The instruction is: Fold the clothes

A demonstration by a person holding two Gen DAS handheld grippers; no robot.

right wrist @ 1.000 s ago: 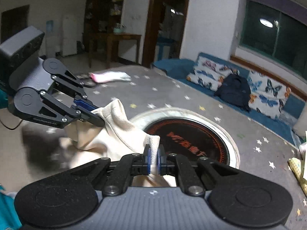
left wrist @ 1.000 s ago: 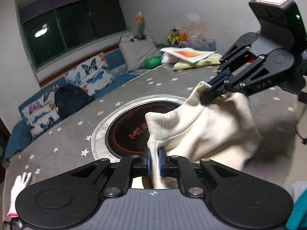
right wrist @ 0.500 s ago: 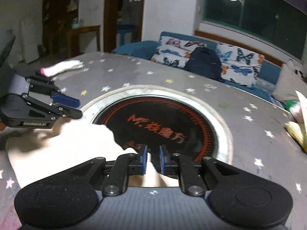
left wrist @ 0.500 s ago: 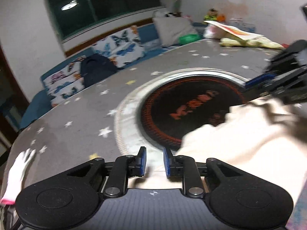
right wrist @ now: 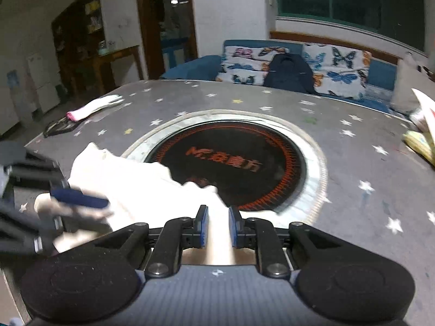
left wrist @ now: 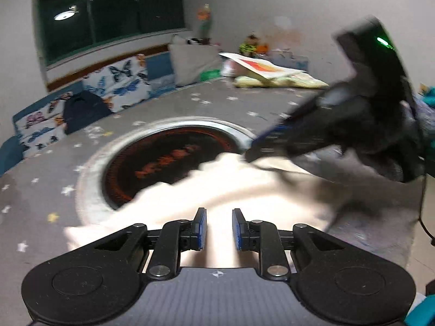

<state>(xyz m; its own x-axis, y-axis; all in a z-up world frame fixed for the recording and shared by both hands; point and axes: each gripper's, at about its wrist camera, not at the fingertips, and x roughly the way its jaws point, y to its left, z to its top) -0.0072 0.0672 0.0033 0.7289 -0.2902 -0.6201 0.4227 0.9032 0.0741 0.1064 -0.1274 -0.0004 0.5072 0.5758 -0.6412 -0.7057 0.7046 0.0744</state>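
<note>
We find the cream garment (left wrist: pixel 217 190) lying on the grey star-patterned table (left wrist: pixel 244 103), at the near edge. Its far edge overlaps the near rim of the round black inset with orange lettering (left wrist: pixel 168 157) at the table's centre. In the right wrist view the same garment (right wrist: pixel 141 187) spreads from the near left toward the inset (right wrist: pixel 239 160), its far edge crumpled.

The left hand-held gripper (left wrist: pixel 218 229) is parted to a moderate gap. Cream cloth shows in the gap, beyond the blue pads (left wrist: pixel 199 228), and we see no fold pinched between them. The right hand-held gripper (right wrist: pixel 218 226) is likewise parted, with pale cloth visible through the gap and nothing clamped.

In the left wrist view the right hand-held gripper (left wrist: pixel 255 149) appears on the right, motion-blurred, with its tips over the far right part of the garment; we cannot tell whether they touch it. In the right wrist view the left hand-held gripper (right wrist: pixel 89 203) appears at the left edge, also blurred, its blue pad over the near left of the cloth.

Also on the table: a white glove with a pink cuff (right wrist: pixel 93 107) at the far left, and a pile of papers and yellow cloth (left wrist: pixel 274 74) at the far right. A bench with butterfly-print cushions (right wrist: pixel 334 68) and a dark backpack (right wrist: pixel 288 73) stand beyond the table.
</note>
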